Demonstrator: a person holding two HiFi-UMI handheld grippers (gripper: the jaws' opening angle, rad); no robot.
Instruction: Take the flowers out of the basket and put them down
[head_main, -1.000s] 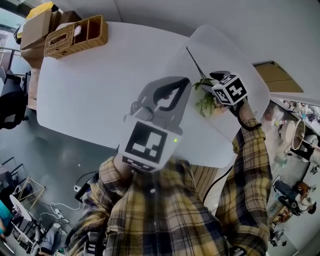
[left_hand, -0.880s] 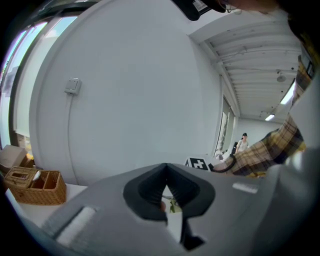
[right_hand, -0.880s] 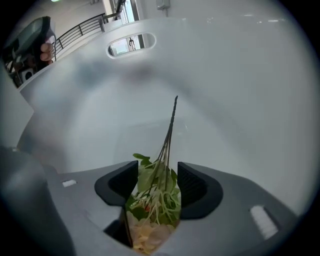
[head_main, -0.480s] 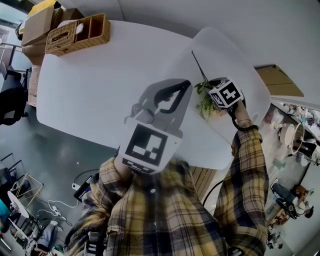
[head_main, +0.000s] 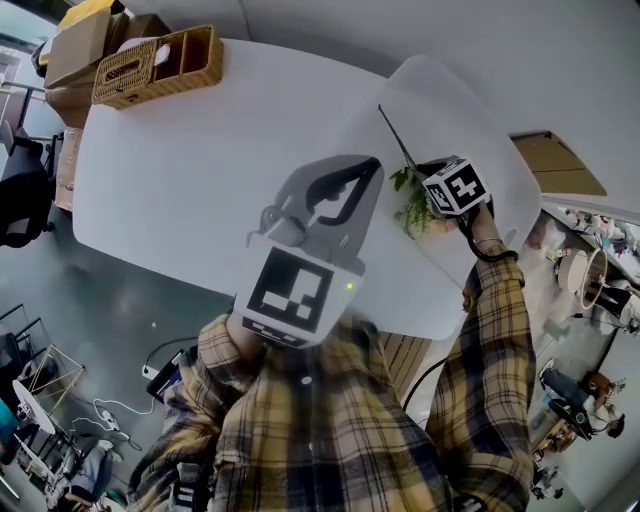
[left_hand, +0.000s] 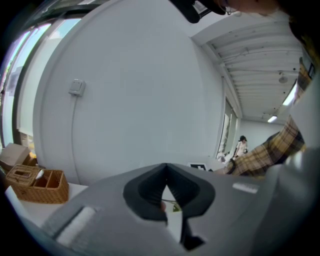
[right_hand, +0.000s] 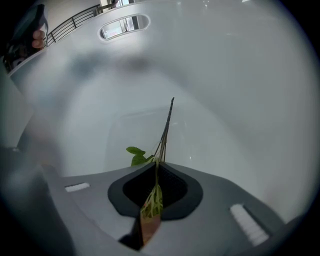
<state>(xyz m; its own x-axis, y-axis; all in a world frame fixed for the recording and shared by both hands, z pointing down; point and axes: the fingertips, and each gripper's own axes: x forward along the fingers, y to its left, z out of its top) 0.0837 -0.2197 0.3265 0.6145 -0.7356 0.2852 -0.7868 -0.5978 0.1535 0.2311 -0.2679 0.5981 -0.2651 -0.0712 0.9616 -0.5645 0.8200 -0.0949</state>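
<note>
A flower (head_main: 410, 205) with a long dark stem and green leaves lies on the white table (head_main: 200, 170) at the right. My right gripper (head_main: 432, 172) points steeply down over it. In the right gripper view its jaws have just been closing, and the right gripper (right_hand: 157, 162) is now shut on the flower's stem (right_hand: 166, 127), with leaves (right_hand: 135, 155) beside the tips. My left gripper (head_main: 372, 165) hovers mid-table with its tips together and nothing between them; the left gripper (left_hand: 166, 166) looks toward a wall. The wicker basket (head_main: 155, 65) stands at the table's far left corner.
Cardboard boxes (head_main: 75, 55) sit beyond the basket, off the table's end. A black chair (head_main: 20, 200) stands at the left. The basket (left_hand: 37, 185) also shows low left in the left gripper view. The table's curved front edge (head_main: 400, 325) runs just before the person's plaid sleeves.
My right gripper has come down a little over the flower and shifted slightly. The left gripper has stayed where it was.
</note>
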